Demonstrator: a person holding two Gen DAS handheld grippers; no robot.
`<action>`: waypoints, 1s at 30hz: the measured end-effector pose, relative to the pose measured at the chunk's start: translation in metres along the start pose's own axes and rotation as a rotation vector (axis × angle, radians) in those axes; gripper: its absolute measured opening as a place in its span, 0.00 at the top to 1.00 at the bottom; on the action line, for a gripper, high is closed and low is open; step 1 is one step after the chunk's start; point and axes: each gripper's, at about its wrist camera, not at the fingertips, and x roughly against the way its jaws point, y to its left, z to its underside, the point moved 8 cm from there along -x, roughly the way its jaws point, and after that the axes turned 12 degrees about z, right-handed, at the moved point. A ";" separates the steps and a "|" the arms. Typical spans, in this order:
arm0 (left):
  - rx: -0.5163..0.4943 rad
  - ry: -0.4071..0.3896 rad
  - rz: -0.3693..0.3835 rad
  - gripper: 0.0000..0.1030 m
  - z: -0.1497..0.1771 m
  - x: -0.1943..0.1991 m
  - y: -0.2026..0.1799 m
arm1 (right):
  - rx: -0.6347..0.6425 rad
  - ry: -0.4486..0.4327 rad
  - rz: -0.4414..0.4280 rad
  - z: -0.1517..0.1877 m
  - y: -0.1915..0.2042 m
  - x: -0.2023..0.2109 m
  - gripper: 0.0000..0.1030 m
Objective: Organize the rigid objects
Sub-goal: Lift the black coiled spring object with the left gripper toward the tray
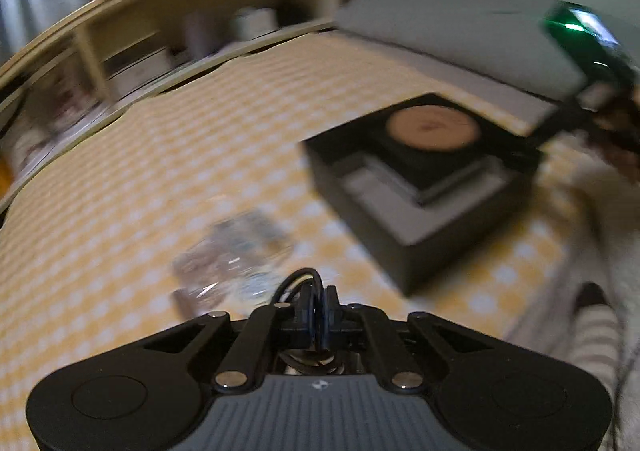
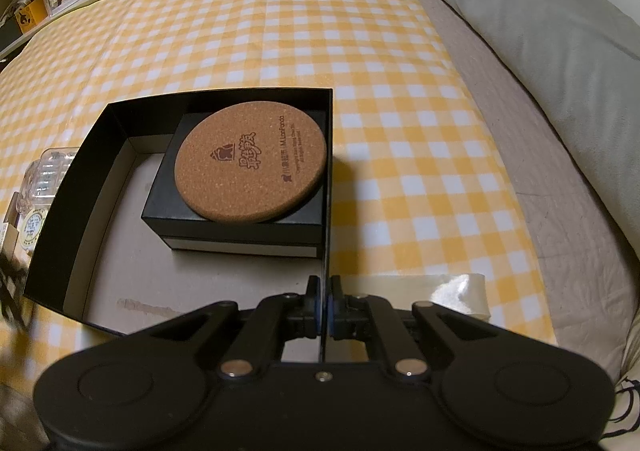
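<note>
While the right gripper [image 2: 325, 305] pinches the thin wall of the black box [image 2: 56, 207], the cork coaster [image 2: 250, 159] lies just ahead on a small box [image 2: 236, 227] inside. Cork looks light and stiff; grab its edge. The left gripper [image 1: 319, 305] is pressed together, with a clear plastic case [image 1: 232, 255] just ahead.

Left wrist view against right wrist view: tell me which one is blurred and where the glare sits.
Left wrist view: motion-smeared, the box and clear plastic pack soft. Right wrist view: sharp, coaster print readable, glare on the tape strip; both bend straight edges.
</note>
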 end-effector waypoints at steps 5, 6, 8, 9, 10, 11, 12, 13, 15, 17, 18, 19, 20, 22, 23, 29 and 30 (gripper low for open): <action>0.075 0.019 0.226 0.53 0.005 -0.003 -0.017 | 0.000 0.000 0.001 0.000 0.000 0.000 0.96; 0.084 0.017 0.240 0.53 0.005 -0.001 -0.017 | 0.000 0.000 0.001 0.000 0.000 -0.001 0.96; 0.128 0.015 0.266 0.53 0.004 0.000 -0.014 | -0.001 0.000 0.000 0.000 0.000 0.000 0.96; 0.151 0.015 0.278 0.53 0.005 0.000 -0.012 | -0.001 0.000 0.000 0.000 0.000 0.000 0.96; 0.175 0.015 0.288 0.53 0.006 0.001 -0.011 | -0.001 0.000 0.001 0.000 0.000 -0.001 0.96; 0.197 0.018 0.297 0.53 0.007 0.000 -0.012 | 0.000 0.000 0.001 0.000 0.000 -0.001 0.96; 0.215 0.019 0.307 0.53 0.008 0.000 -0.011 | 0.000 0.000 0.001 0.000 0.000 0.000 0.96; 0.236 0.020 0.329 0.52 0.008 0.001 -0.012 | 0.000 0.000 0.001 0.000 0.000 0.000 0.96; 0.261 0.040 0.395 0.49 0.007 0.000 -0.019 | -0.001 0.000 0.001 0.000 0.001 0.000 0.96; 0.269 0.079 0.443 0.42 0.010 -0.001 -0.025 | -0.001 0.000 0.001 0.000 0.001 0.000 0.96; 0.264 0.092 0.434 0.42 0.012 -0.002 -0.027 | -0.001 0.000 0.001 0.000 0.001 0.000 0.96; 0.257 0.107 0.417 0.42 0.015 -0.003 -0.028 | -0.001 0.000 0.001 0.000 0.001 0.000 0.96; 0.262 0.127 0.402 0.42 0.018 -0.004 -0.029 | -0.001 0.000 0.001 0.000 0.001 0.000 0.96; 0.288 0.155 0.402 0.42 0.023 -0.004 -0.031 | -0.001 0.000 0.001 0.000 0.000 0.000 0.96; 0.295 0.162 0.414 0.41 0.024 -0.002 -0.033 | -0.001 0.000 0.001 0.000 0.001 0.000 0.96; 0.264 0.176 0.426 0.39 0.028 0.004 -0.045 | 0.002 0.001 0.004 0.002 0.001 -0.001 0.96; 0.263 0.185 0.395 0.38 0.030 0.000 -0.042 | 0.003 0.002 0.005 0.002 0.001 -0.001 0.96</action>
